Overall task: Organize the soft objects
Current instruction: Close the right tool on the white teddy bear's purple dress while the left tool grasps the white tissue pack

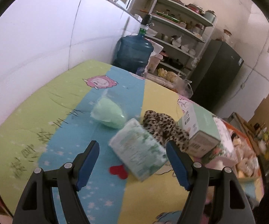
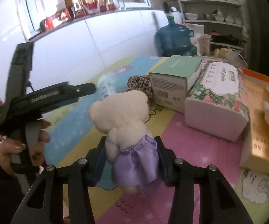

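The right gripper [image 2: 130, 160] clamps a cream teddy bear [image 2: 121, 119] by its purple skirt (likely for sorting), while the left gripper [image 1: 132, 160] gapes around a tissue pack [image 1: 140, 149] at twelve o'clock.

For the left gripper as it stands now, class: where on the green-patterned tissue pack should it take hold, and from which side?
Grip the tissue pack across its two long flat sides, coming straight on from the near end. It lies flat between the open left gripper fingers, its narrow width likely fitting that gap. The leopard-print cloth crowds the far side.
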Demonstrator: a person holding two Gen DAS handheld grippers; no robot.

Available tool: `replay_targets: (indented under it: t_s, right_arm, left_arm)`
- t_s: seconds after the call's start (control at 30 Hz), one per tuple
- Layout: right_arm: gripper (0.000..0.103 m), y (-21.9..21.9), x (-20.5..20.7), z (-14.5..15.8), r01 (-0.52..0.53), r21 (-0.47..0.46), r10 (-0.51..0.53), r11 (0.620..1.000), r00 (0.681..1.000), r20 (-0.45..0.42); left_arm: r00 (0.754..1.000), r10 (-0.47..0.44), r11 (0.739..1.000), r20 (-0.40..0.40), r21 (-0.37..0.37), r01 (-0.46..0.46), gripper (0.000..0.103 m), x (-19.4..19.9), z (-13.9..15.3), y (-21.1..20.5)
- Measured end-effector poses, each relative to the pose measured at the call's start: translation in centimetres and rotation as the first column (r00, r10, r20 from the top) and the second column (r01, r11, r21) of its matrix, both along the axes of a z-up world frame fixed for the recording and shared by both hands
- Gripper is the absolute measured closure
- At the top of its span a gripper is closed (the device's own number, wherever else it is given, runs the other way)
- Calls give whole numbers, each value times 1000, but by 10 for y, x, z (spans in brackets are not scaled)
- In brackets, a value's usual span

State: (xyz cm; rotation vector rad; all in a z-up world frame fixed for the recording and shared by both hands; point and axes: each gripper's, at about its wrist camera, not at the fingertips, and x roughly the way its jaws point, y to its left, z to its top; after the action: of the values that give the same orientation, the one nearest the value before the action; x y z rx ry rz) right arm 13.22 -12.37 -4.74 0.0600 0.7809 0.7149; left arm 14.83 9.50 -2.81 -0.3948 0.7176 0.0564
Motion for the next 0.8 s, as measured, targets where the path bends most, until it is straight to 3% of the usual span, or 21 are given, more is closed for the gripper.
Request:
replay_targets:
  t_s: [0.3,0.6,0.63,0.67,0.8]
  right_arm:
    - [52,-11,-17,1,-29,62,28,998,1000,13]
    - [52,-21,-17,-1,-47,109,46,993,999,10]
    - [52,-23,-18,-2,-47,115,47,992,999,8]
    - [52,-25,-18,-3,-47,118,46,992,999,6]
    - [52,-29,-18,-5,-37,131,38,991,999,-7]
  left_arm:
    - [991,129,989,-19,-69,-130,30,17,-18,-2]
    - [988,133,984,-80,-107,-141,30,29,-37,-10]
    - [989,130,984,-69,-110,-137,32,28,-37,-11]
    - [990,125,984,-63,-116,-132,40,28,-37,-11]
    - [995,84,990,-45,-108,-88,51,23,-37,-15]
